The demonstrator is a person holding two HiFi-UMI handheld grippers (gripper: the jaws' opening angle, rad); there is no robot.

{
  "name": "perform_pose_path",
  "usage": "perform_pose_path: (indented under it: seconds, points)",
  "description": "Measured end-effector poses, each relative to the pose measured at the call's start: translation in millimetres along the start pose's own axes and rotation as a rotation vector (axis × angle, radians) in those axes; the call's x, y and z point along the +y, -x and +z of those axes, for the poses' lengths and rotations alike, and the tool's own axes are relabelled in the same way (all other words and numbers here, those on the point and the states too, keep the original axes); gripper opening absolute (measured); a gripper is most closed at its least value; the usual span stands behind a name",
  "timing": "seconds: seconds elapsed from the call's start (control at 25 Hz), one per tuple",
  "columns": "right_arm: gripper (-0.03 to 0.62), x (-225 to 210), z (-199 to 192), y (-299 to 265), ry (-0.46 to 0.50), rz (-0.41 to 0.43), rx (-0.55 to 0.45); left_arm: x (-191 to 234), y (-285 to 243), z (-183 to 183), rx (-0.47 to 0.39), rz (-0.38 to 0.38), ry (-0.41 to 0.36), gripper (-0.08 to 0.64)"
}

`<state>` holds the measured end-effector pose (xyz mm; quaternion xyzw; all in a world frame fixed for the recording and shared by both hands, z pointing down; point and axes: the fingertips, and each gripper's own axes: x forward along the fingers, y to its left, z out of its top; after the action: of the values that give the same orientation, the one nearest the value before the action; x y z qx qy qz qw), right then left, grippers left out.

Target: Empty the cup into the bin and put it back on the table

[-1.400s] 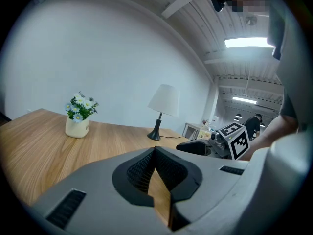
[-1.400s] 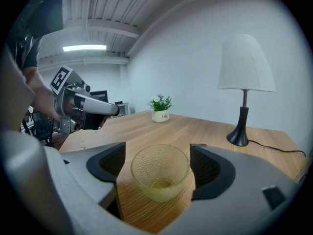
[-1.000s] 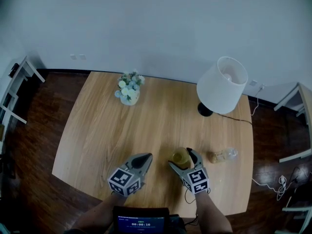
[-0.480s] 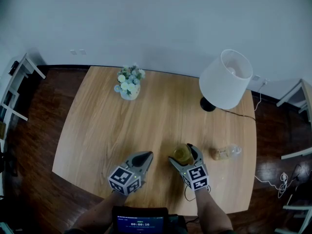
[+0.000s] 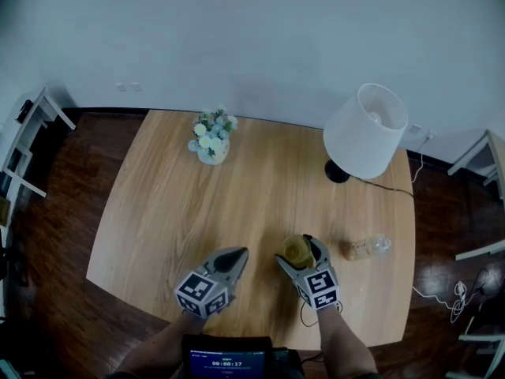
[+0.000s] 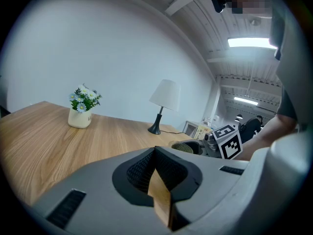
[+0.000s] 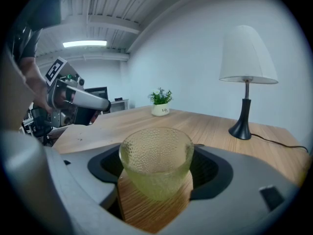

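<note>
The bench (image 5: 173, 204) is steady; well this side of the lamp (image 5: 364, 133), the left tool (image 5: 235, 253) hangs pinched shut and empty. Nearer the lamp's side, the right tool (image 5: 296, 250) stands wide and has just been closing around the upright yellow cup (image 7: 156, 163), pads not yet biting. That looks like the grasp step: next it needs a firm squeeze and a level lift toward the bin.

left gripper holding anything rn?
No, the left gripper view shows the left gripper with its jaws together at the tips and nothing between them.
</note>
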<state>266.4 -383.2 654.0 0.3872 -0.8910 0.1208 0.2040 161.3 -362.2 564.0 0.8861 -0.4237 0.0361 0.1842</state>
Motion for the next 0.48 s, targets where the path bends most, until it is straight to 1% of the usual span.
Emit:
perform_pose_path:
  seconds: [0.12,0.24,0.48]
  points:
    - [0.400,2,12,5,-0.005,0.000,-0.028,-1,3,7,-0.017,-0.001,-0.005,-0.009]
    - [0.399,5,22,12,0.014,0.005,-0.040,-3,9,17,-0.043,-0.001,-0.014,-0.009]
    - [0.399,13,58,33,0.014,0.009,-0.099,-9,24,51,-0.123,-0.010,-0.043,-0.009]
